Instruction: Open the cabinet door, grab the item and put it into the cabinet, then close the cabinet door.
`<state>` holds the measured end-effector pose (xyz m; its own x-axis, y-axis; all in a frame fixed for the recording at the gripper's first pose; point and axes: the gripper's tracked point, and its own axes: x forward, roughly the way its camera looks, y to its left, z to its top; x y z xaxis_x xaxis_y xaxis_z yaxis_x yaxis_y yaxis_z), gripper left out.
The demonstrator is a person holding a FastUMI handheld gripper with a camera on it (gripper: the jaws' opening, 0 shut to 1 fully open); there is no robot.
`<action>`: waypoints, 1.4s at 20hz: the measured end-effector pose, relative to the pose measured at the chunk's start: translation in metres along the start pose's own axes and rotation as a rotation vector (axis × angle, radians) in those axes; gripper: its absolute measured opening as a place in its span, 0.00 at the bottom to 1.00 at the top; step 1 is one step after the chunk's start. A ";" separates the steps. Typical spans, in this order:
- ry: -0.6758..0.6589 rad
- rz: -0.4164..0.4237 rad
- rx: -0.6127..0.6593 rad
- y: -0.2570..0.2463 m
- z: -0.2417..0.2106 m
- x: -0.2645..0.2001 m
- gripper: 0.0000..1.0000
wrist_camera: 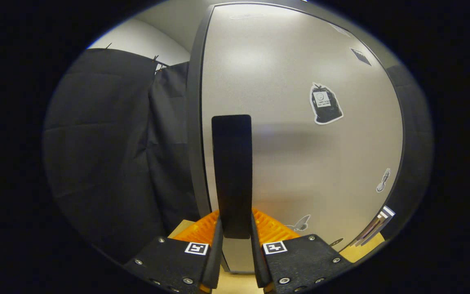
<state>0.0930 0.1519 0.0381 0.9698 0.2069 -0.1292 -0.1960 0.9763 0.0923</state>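
Note:
A grey cabinet door [300, 134] stands close ahead, with a dark frame along its left edge. A tall black handle [232, 175] rises upright on the door. My gripper [235, 226] sits at the handle's lower end, shut on it. Its orange ribbed fingers [196, 233] press on the handle from both sides. The item for the cabinet and the cabinet's inside are hidden.
Stickers dot the door: a black bag shape [325, 104] high to the right, small pale shapes [383, 181] lower down. A light wooden surface [235, 283] lies under the fingers. Black cloth [112, 155] hangs to the left of the cabinet.

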 end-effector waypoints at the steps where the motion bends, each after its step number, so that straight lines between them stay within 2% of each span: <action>1: -0.007 0.011 -0.016 0.000 0.002 0.000 0.33; 4: -0.016 0.063 -0.065 0.002 0.000 -0.003 0.26; 10: -0.004 0.152 -0.108 0.003 -0.002 -0.021 0.19; 16: 0.015 0.277 -0.136 0.000 -0.005 -0.073 0.19; 28: 0.014 0.478 -0.180 -0.029 -0.012 -0.134 0.19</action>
<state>-0.0335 0.0966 0.0409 0.7639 0.6327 -0.1269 -0.6403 0.7677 -0.0268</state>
